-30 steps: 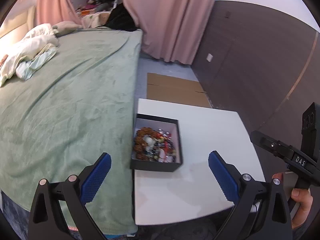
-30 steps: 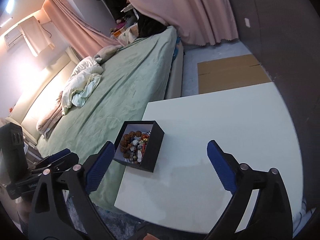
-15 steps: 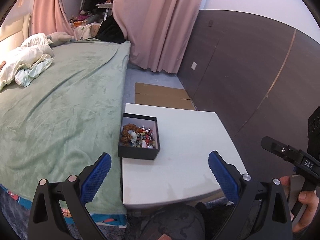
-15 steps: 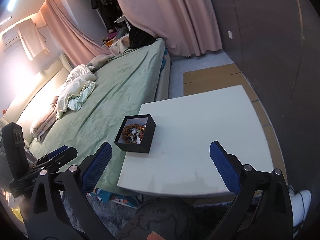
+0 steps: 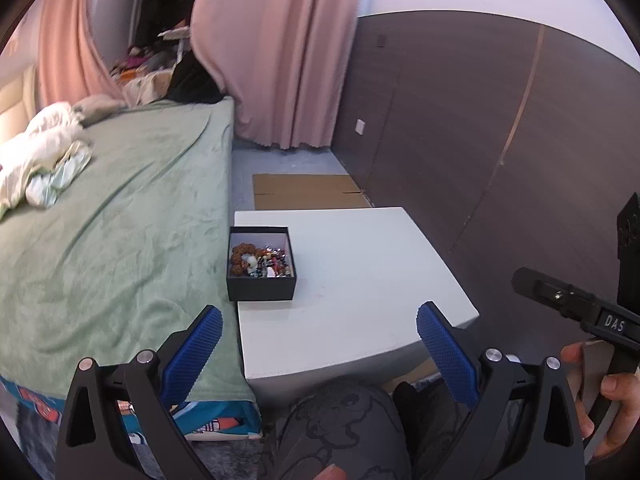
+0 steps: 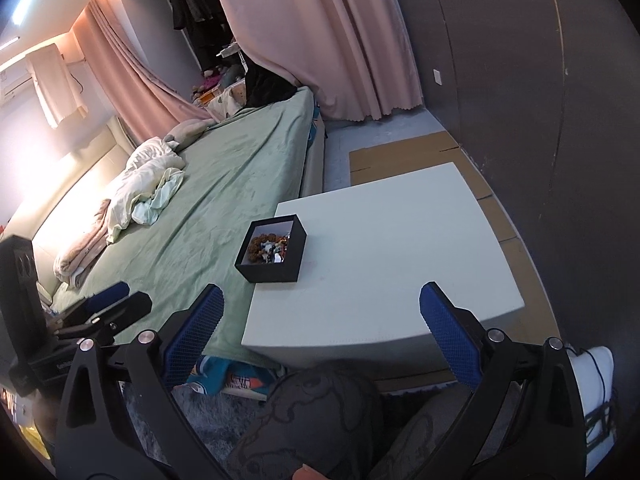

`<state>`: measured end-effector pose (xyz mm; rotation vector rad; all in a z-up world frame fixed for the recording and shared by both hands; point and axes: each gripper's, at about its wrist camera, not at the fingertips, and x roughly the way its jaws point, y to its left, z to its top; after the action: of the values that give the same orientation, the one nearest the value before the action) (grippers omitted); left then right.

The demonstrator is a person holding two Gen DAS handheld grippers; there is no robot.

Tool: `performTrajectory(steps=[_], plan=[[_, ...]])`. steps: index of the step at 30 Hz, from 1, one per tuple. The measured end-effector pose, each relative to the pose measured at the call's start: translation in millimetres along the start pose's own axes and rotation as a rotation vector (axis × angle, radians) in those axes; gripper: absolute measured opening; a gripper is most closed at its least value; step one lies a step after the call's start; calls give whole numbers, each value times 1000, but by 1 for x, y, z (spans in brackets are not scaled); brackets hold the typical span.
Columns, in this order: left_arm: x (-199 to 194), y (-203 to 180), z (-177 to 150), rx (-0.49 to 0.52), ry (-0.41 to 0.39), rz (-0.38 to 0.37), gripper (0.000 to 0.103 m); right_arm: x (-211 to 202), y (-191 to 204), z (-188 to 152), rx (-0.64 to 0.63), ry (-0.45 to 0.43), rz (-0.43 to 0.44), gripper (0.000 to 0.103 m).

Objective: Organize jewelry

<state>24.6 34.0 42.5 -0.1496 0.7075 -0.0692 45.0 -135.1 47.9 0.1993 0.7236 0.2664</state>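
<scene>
Both grippers have drawn back and up from the table since a second ago, so the box that once sat close between the blue pads now looks small and far ahead. One black square open-topped jewelry box (image 5: 261,265) sits on the low white square table (image 5: 360,280), hard against the table's left edge, the side that meets the bed. Inside it lies a tangled heap of beaded jewelry (image 5: 259,261): brown beads to the left, mixed coloured pieces to the right; I cannot count the pieces.

Two grippers are held above the person's patterned grey knee (image 5: 344,424). The left gripper (image 5: 318,338) has its two blue ribbed pads spread wide with nothing between them. The right gripper (image 6: 320,318) is likewise spread wide and holds nothing; seen from the left camera, it shows as a black frame gripped by a hand (image 5: 612,404) at the far right.

Apart from the box, the tabletop is bare white, with open surface to the box's right and in front of it. One bed under a green blanket (image 5: 120,220) lies just beside the table on the left. One flattened brown cardboard sheet (image 5: 304,190) lies on the floor beyond the table's far edge, and a dark panelled wall (image 5: 480,140) runs past its right side.
</scene>
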Motion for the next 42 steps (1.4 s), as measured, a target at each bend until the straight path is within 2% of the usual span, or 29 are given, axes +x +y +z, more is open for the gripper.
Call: performTrajectory(steps=[14, 18, 25, 42], plan=[[-41, -15, -4, 45, -63, 2, 95, -26, -8, -17, -4, -45, -28, 98], [-43, -17, -4, 40, -63, 1, 95, -38, -7, -17, -21, -71, -35, 98], [-52, -22, -3, 32, -99, 9, 95, -44, -6, -19, -27, -74, -22, 98], [-67, -38, -5, 52, -131, -3, 95, -60, -9, -23, -23, -94, -7, 98]])
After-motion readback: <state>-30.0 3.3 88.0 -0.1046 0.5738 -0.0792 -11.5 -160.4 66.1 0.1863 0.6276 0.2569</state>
